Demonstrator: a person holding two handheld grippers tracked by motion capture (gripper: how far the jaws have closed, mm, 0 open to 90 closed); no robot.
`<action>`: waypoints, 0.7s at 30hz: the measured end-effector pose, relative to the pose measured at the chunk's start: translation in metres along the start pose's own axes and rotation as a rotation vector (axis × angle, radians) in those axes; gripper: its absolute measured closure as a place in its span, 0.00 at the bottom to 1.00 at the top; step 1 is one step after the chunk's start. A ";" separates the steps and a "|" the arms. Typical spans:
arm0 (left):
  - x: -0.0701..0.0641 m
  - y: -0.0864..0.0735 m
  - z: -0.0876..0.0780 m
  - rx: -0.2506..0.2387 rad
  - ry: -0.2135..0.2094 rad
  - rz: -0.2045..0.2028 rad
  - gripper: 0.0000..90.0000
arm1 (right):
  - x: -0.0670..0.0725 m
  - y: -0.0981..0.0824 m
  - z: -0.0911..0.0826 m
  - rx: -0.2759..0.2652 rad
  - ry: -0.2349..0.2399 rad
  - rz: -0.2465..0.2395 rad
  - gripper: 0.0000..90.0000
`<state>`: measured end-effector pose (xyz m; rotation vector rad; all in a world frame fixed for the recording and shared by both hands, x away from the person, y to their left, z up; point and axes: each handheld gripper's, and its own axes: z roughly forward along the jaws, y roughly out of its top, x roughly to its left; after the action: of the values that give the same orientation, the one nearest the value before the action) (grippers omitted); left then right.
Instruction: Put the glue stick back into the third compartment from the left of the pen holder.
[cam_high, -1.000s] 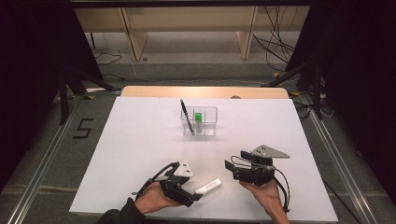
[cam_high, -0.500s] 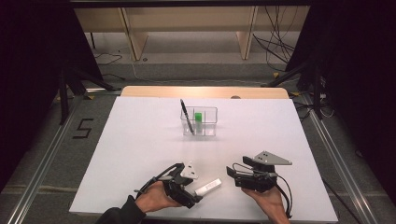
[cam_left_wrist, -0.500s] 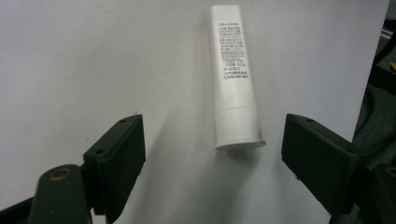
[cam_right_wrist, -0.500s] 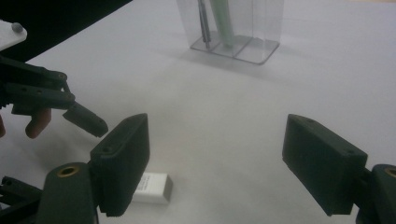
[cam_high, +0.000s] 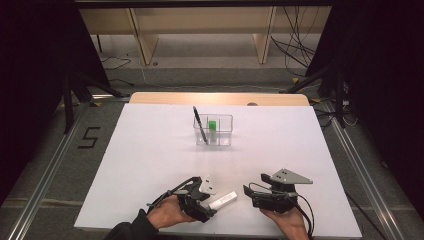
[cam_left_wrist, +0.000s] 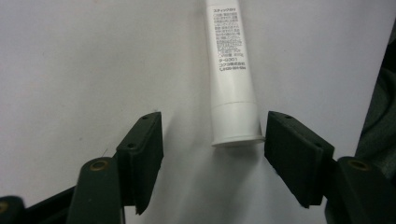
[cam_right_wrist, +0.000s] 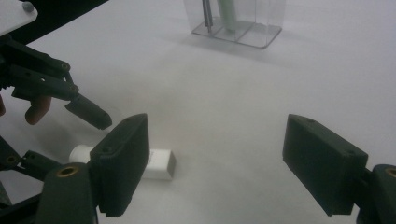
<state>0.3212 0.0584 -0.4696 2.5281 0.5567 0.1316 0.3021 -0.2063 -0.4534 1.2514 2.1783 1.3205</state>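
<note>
In the high view, a white tube (cam_high: 223, 201) is seen lying flat on the white table (cam_high: 150, 150), near its front edge, with its near end at the left gripper (cam_high: 207, 207). The right gripper (cam_high: 248, 192) is held just to the right of the tube, apart from it. Well back, a clear box (cam_high: 214, 131) with a black pen (cam_high: 200, 125) and a green item (cam_high: 212, 126) is set near the middle — the sheet between is bare.

In the left gripper view, the capped end of the tube (cam_left_wrist: 232, 93) is found between the jaws, nearer the right one; the jaws have just been closing, yet a gap remains on both sides.

In the right gripper view, the jaws are spread wide with nothing between them — the tube (cam_right_wrist: 156, 164) lies behind the left jaw, and the box (cam_right_wrist: 238, 21) stands far off.
</note>
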 end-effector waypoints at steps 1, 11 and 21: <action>0.000 0.000 0.001 0.001 -0.003 -0.001 0.43 | 0.000 0.000 0.000 0.003 -0.001 -0.003 0.26; 0.000 0.003 0.004 0.024 -0.015 -0.003 0.55 | 0.001 -0.002 0.001 0.010 0.007 -0.005 0.27; -0.004 0.002 0.004 0.006 0.016 -0.015 0.69 | 0.003 -0.003 -0.002 0.008 0.001 -0.011 0.27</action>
<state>0.3193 0.0536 -0.4724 2.5306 0.5825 0.1446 0.2980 -0.2056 -0.4545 1.2407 2.1897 1.3095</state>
